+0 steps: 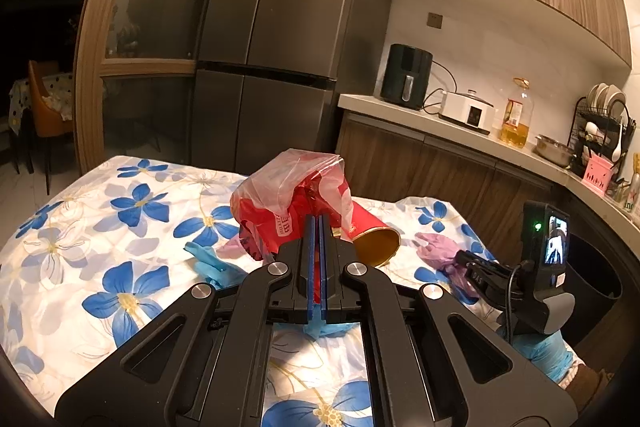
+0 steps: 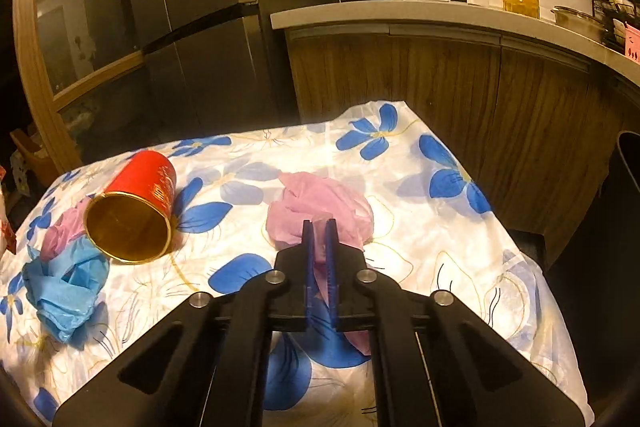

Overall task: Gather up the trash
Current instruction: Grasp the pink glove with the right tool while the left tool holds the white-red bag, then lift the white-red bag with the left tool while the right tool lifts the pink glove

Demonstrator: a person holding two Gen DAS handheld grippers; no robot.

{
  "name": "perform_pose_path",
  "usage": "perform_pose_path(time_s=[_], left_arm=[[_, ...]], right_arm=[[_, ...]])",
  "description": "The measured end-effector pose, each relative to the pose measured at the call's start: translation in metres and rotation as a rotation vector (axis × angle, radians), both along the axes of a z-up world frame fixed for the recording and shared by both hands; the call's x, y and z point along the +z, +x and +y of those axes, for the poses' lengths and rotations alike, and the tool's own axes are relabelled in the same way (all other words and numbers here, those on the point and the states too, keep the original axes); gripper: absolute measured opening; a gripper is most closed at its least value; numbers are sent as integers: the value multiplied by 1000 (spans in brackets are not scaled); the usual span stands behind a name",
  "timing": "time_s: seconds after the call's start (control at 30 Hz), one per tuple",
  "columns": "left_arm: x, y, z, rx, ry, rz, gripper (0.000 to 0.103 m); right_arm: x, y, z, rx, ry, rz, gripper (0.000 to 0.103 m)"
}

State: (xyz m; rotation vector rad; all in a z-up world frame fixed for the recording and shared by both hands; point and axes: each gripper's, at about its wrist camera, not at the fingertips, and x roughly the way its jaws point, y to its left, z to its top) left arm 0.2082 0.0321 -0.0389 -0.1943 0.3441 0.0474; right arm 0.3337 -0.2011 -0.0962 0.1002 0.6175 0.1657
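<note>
My left gripper (image 1: 318, 223) is shut on a red and clear plastic bag (image 1: 288, 195), which stands bunched up above the flowered tablecloth (image 1: 120, 227). My right gripper (image 2: 319, 225) is shut on a crumpled pink tissue (image 2: 320, 203) lying on the cloth; in the left wrist view the right gripper (image 1: 464, 259) reaches into that pink tissue (image 1: 436, 247). A red paper cup (image 2: 132, 215) with a gold inside lies on its side to the left. Beside its mouth sit a crumpled blue wad (image 2: 64, 291) and a second pink wad (image 2: 60, 231).
A black bin (image 2: 624, 187) stands on the floor off the table's right edge. Behind the table are a dark fridge (image 1: 280, 47) and a wooden counter (image 1: 440, 123) with an air fryer, a cooker, an oil bottle and a dish rack.
</note>
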Motion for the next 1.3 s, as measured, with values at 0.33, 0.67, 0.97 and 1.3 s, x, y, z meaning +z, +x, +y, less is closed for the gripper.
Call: perform_pose_path(time_s=[0.33, 0.67, 0.97, 1.3], left_arm=[[4, -12, -1, 1, 5, -13, 1], [14, -30, -19, -22, 18, -26, 1], [14, -47, -46, -43, 38, -11, 1], [16, -64, -70, -49, 70, 9, 1]], right_arm=[[34, -35, -9, 12, 12, -111, 1], [75, -95, -27, 73, 51, -209, 1], [94, -136, -40, 110, 79, -242, 1], [111, -170, -49, 129, 94, -277, 1]])
